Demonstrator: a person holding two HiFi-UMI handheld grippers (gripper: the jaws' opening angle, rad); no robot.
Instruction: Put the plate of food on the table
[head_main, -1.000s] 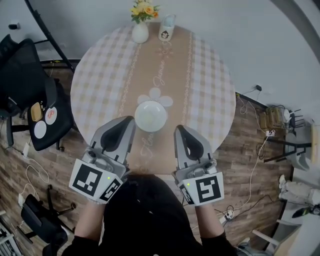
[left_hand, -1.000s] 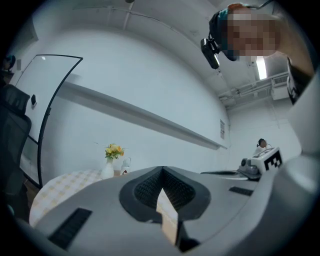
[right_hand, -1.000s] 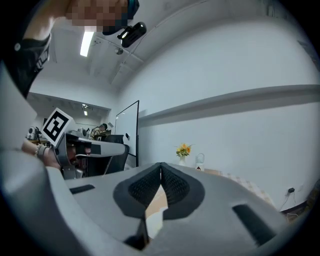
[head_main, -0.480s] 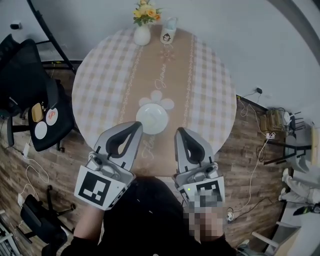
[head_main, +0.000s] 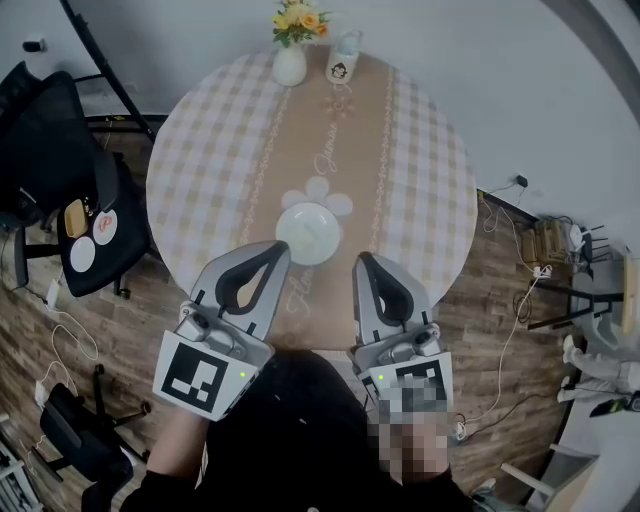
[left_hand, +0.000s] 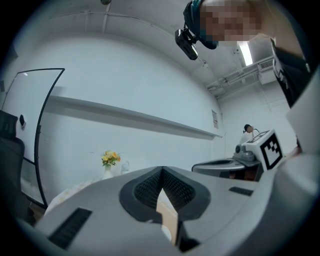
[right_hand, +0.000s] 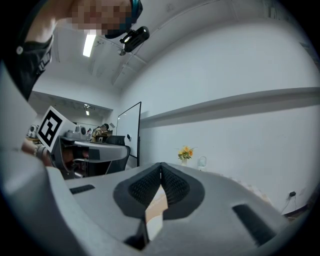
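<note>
A white dish (head_main: 308, 233) sits on a flower-shaped mat at the near middle of the round table (head_main: 215, 150). Left of the table, small plates (head_main: 83, 256) with food rest on a black chair (head_main: 70, 200). My left gripper (head_main: 280, 249) hovers just left of and below the white dish, jaws together with nothing in them. My right gripper (head_main: 362, 259) hangs to the dish's lower right, also shut and empty. The left gripper view shows the jaws (left_hand: 162, 169) meeting at a point. The right gripper view shows the same for its jaws (right_hand: 161, 165).
A white vase of yellow flowers (head_main: 290, 62) and a small printed cup (head_main: 343, 62) stand at the table's far edge. A tan runner (head_main: 330, 150) crosses the checked cloth. Cables and a power strip (head_main: 455, 428) lie on the wooden floor to the right.
My left gripper has swung a little to the right, closer to the white dish. The right gripper has hardly moved. Both stay shut.
</note>
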